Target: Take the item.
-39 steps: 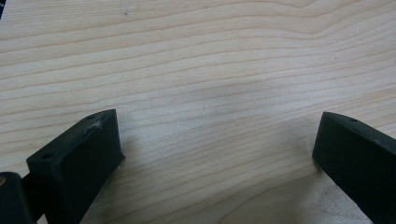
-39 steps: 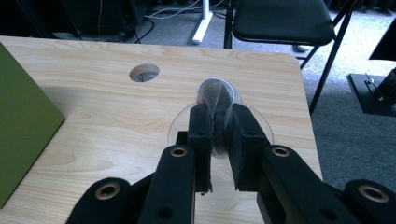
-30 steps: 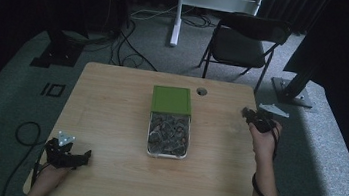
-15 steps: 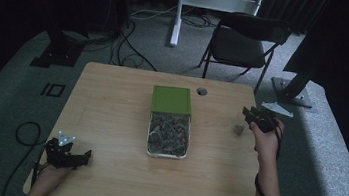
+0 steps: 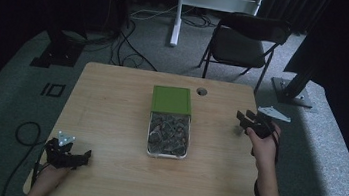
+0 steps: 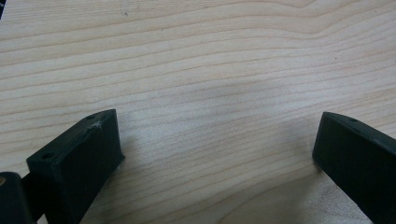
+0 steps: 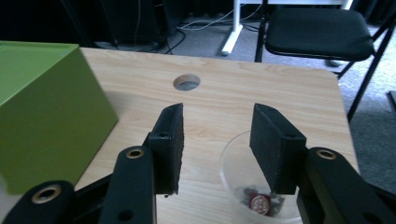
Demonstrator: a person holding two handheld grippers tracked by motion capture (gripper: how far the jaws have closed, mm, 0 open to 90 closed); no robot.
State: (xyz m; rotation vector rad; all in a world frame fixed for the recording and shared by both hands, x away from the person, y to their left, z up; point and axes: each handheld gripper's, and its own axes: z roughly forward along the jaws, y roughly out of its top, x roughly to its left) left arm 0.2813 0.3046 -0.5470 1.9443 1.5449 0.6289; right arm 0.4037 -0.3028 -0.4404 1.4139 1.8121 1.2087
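While our right gripper (image 7: 217,149) hovers parted above a clear cup (image 7: 238,154) of small pieces, our left gripper (image 6: 215,158) stays... holds wide open; the centre-frame tray (image 5: 166,150) holds dark bits.

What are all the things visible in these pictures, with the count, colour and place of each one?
Table: one, light wood, centre of the high view.
Cable hole: one, round, far side of the table.
Green box: one, green, mid-table, at the far end of the tray.
Tray of small pieces: one, clear with dark greyish contents, mid-table.
Clear cup: one, transparent, a few small pieces inside, right side of the table, under the right gripper.
Folding chair: one, black, on the floor behind the table.
White stand: one, white, on the floor at the back.
Floor cables: several, black, back left.
Left gripper: one, black, near left corner, jaws wide apart.
Right gripper: one, black, right edge, jaws apart.
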